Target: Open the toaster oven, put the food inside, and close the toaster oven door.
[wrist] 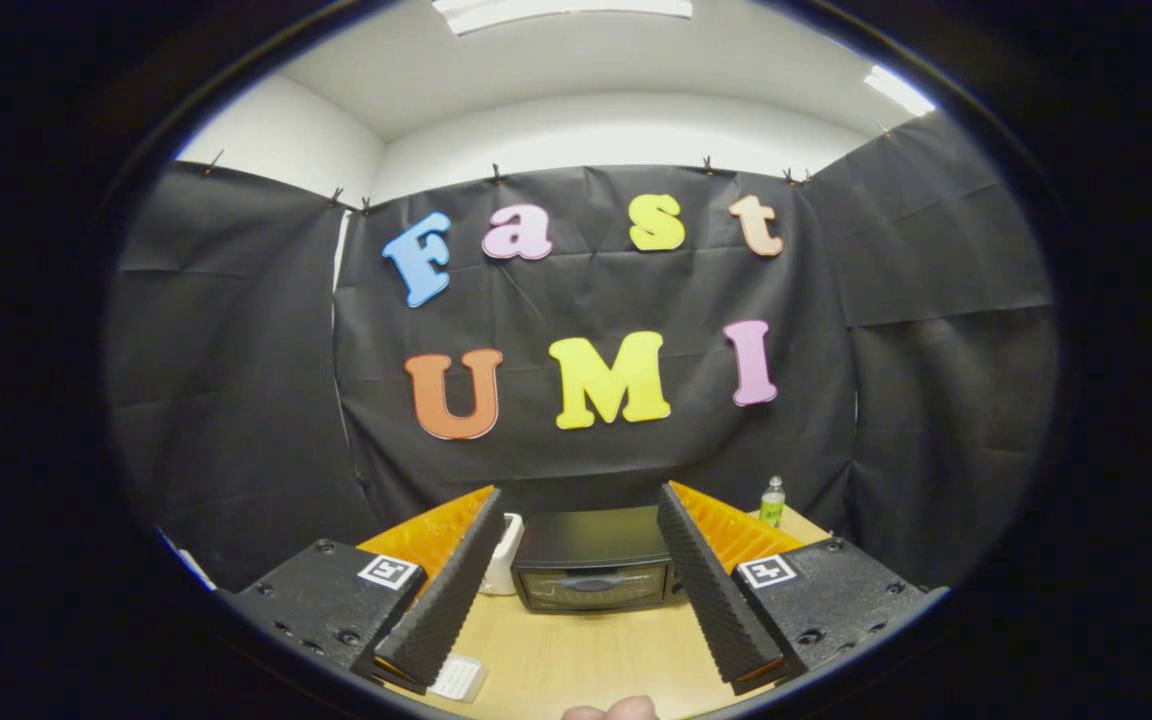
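White object (504, 553) half hidden (behind finger).

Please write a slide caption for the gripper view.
Open hand-held gripper faces closed toaster oven across the table.

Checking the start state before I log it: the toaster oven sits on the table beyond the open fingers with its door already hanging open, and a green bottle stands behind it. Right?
Not quite. The gripper view shows the toaster oven with its door shut, not open. The rest holds: it sits on the table beyond the open gripper, and the green bottle stands behind it.
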